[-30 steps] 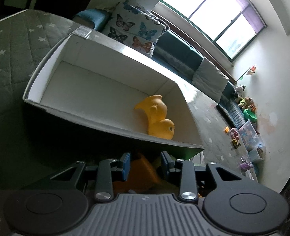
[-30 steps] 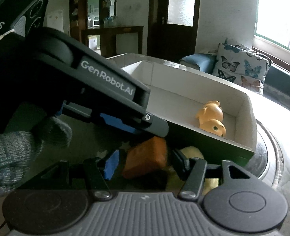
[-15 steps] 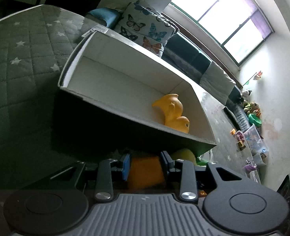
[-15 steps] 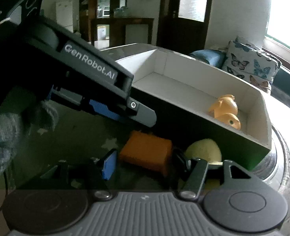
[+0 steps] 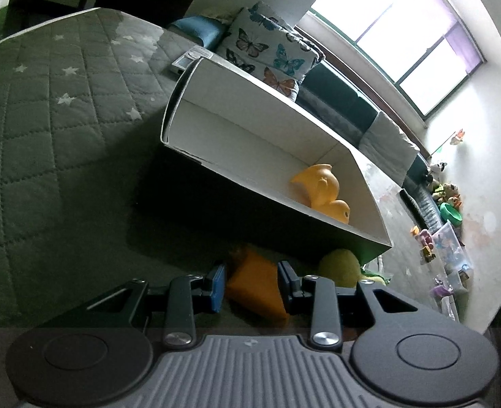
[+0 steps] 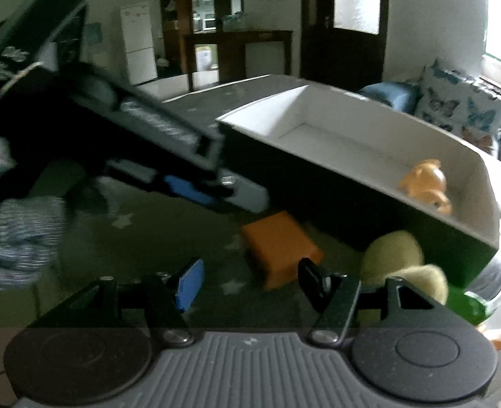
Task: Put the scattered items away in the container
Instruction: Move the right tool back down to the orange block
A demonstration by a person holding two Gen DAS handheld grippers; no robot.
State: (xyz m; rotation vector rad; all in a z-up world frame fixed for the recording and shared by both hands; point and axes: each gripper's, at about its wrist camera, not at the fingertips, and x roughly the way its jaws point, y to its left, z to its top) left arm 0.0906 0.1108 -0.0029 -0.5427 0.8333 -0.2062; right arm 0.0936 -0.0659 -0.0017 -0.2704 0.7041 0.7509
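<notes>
A white-lined box (image 5: 250, 142) sits on the quilted star-pattern surface with a yellow rubber duck (image 5: 322, 193) inside; the box (image 6: 352, 142) and duck (image 6: 427, 187) also show in the right wrist view. An orange block (image 6: 279, 246) lies on the cloth in front of the box. In the left wrist view the orange block (image 5: 255, 285) appears between the fingers of my left gripper (image 5: 250, 282), but the right wrist view shows that gripper (image 6: 196, 190) raised above the block and apart from it. My right gripper (image 6: 250, 284) is open and empty, just short of the block. A yellow plush toy (image 6: 396, 255) lies right of the block.
A green item (image 6: 468, 306) lies by the plush at the round table's edge. A butterfly cushion (image 5: 267, 54) and a sofa stand behind the box. Toys and bins (image 5: 447, 238) sit on the floor to the right. The gloved hand (image 6: 22, 234) holds the left gripper.
Both grippers have pulled back from the box. My left gripper has lifted away from the orange block, which now lies uncovered on the cloth. My right gripper's jaws stayed open.
</notes>
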